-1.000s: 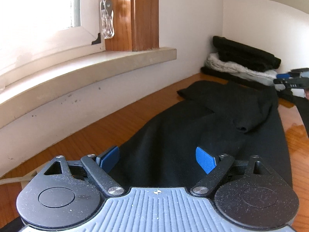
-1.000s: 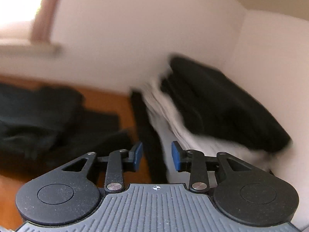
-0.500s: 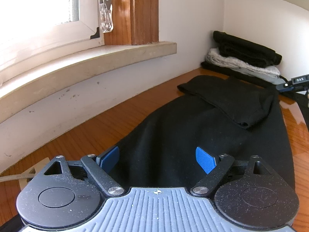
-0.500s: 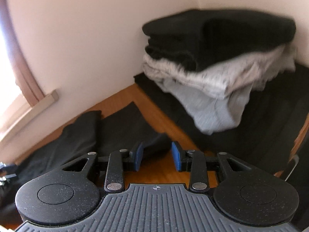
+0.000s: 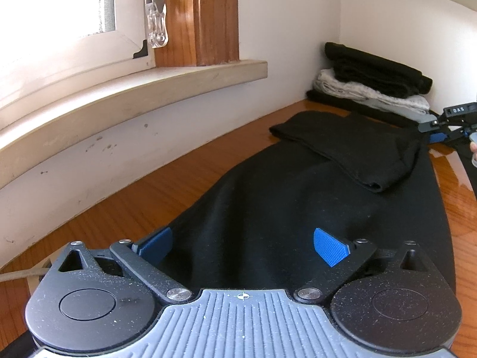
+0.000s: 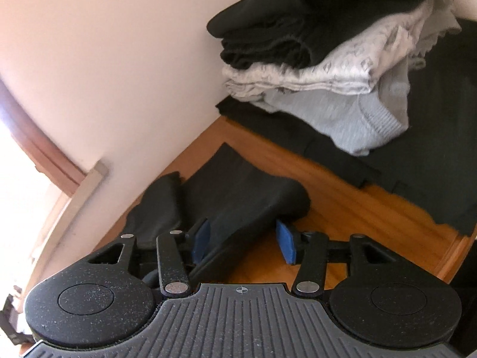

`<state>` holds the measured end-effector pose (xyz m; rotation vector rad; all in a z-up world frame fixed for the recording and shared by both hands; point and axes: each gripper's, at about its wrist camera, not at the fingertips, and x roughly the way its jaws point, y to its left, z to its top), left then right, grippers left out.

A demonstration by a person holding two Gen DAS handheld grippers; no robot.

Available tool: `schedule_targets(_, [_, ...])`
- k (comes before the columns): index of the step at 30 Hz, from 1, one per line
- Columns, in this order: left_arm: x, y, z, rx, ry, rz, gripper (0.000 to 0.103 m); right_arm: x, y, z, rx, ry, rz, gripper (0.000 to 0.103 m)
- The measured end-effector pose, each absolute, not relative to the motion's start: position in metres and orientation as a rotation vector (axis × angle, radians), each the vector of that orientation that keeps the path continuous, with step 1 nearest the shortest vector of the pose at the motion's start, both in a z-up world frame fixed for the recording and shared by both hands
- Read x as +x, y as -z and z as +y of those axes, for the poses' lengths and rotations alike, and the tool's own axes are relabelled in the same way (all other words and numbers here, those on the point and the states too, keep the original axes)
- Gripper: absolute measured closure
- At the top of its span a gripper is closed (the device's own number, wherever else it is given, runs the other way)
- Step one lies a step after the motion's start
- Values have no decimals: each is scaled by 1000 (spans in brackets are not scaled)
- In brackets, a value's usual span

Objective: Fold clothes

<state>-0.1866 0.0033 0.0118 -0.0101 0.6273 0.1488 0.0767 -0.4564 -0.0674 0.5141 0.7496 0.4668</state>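
A glossy wooden desk runs along a white wall under a pale window sill; a clear blind-cord pull hangs by the wooden frame. A black garment lies stretched along the desk, its far end folded back over itself. In the corner sits a stack of folded clothes, black over grey. The left gripper tilts down over the garment's near end, jaws opening wide, pads clear of the cloth. The right gripper, rolled sideways at the far folded end, has jaws opening with that fold between them.
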Motion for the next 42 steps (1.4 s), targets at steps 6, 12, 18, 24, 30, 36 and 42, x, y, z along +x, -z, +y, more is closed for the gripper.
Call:
schedule_targets(6, [-186,-12,4,-11,-147,625,2,111,62,-429,436,-445,738,57])
schedule_targets(12, [-191,-19,3,-6,-168,585,2,132,51,-395,257,-498,694,98])
schedule_targets(18, [-205,-54,10,-51,-201,493,1,145,-12,-381,-30,-457,452,99])
schedule_targets(24, [-219,-70,20,-80,-260,467,1,166,-66,-380,-293,-343,292,99])
schedule_targets(30, [-243,-86,31,-95,-315,456,1,194,-68,-418,-368,-166,269,85])
schedule_targets(36, [-280,-87,48,-75,-377,509,0,162,-50,-417,-329,-234,265,50])
schedule_targets(42, [-357,-79,76,-107,-502,546,0,113,-21,-381,-243,-521,318,38])
